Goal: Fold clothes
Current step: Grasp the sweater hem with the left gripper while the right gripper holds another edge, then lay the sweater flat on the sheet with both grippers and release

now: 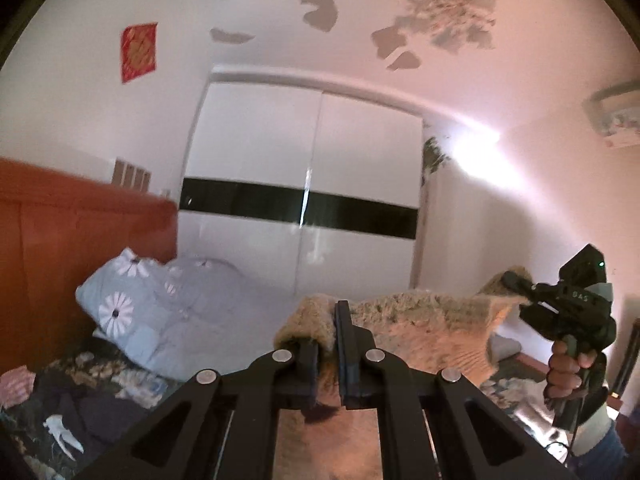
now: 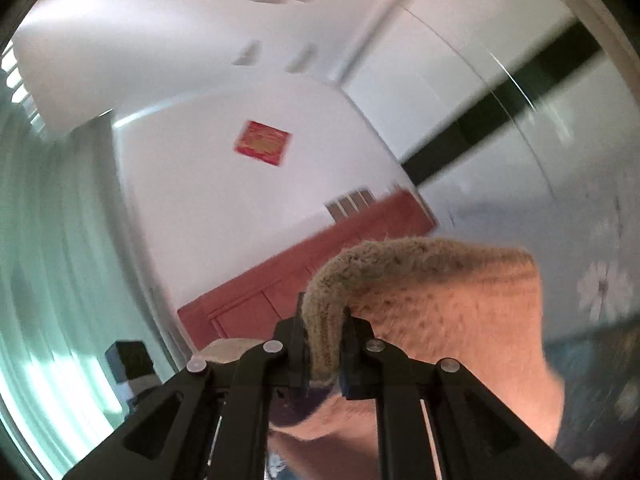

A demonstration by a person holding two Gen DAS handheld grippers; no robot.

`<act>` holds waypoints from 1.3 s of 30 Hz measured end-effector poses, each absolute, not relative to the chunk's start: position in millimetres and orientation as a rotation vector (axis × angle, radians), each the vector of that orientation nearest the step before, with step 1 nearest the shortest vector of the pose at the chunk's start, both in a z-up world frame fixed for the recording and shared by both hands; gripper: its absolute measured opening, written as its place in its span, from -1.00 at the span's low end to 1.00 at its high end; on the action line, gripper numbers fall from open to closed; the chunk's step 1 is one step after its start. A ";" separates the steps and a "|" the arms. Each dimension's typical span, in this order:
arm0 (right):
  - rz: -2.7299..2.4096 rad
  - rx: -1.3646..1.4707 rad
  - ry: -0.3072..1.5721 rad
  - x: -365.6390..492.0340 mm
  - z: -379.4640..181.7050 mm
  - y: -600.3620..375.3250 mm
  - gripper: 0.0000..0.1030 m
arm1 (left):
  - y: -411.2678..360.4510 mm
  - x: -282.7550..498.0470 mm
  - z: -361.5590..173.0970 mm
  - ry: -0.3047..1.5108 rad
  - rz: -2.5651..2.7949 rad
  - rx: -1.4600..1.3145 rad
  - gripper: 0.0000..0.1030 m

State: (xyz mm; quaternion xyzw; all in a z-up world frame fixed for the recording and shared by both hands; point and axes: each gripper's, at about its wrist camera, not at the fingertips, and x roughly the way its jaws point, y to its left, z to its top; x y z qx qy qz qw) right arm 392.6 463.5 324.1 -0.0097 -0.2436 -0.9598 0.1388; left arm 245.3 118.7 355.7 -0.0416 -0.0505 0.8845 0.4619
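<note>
Tan fuzzy garment (image 1: pixel 420 320) pinched betw. left tongs (image 1: pixel 328 344) & right tongs (image 2: pixel 324 348).

Two tongs: the left tongs (image 1: pixel 328 344) and the right tongs (image 1: pixel 516 282), each pinching one fuzzy tan garment (image 1: pixel 420 320). One hand (image 1: pixel 564 368) is visible, on the right tongs' handle. One wardrobe (image 1: pixel 304 196) with two doors. One red headboard (image 1: pixel 80 216). One red square decoration (image 1: pixel 139 51) on the wall. One pale blue flowered duvet (image 1: pixel 160 312). One heap of dark clothes (image 1: pixel 72 412) on one bed (image 1: pixel 132 384).
</note>
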 end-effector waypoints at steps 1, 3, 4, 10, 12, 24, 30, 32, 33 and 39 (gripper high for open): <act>-2.795 -0.039 -0.670 401.2 330.7 458.9 -0.79 | 118.0 249.8 359.5 -0.118 2.171 -0.086 -0.85; -2.834 -0.025 -0.627 407.1 334.9 455.8 -0.79 | 125.0 250.6 361.0 -0.082 2.177 -0.075 -0.85; -2.853 -0.013 -0.610 408.1 335.5 455.3 -0.79 | 130.9 245.0 356.5 -0.073 2.178 -0.093 -0.85; -2.881 0.213 -0.762 360.3 274.9 497.2 -0.79 | 186.9 176.7 297.7 -0.012 2.185 -0.302 -0.86; -2.875 0.285 -0.858 332.8 239.2 519.1 -0.79 | 213.7 142.0 262.9 0.028 2.199 -0.401 -0.88; -2.837 0.897 -1.415 121.3 7.8 631.0 -0.79 | 334.0 -65.7 38.3 0.092 2.116 -1.007 -0.90; -2.807 0.979 -1.456 50.2 -8.0 651.2 -0.79 | 346.5 -127.7 14.2 -0.002 2.102 -1.069 -0.90; -2.829 1.073 -1.442 34.5 -13.8 651.5 -0.77 | 352.7 -139.2 2.5 0.031 2.072 -1.116 -0.88; -2.833 1.148 -1.423 27.5 -20.2 649.9 -0.74 | 354.5 -140.4 -3.6 0.063 2.049 -1.139 -0.88; -2.827 1.220 -1.349 17.8 -28.7 643.9 -0.14 | 328.7 -143.9 -8.7 -0.036 1.922 -1.202 -0.73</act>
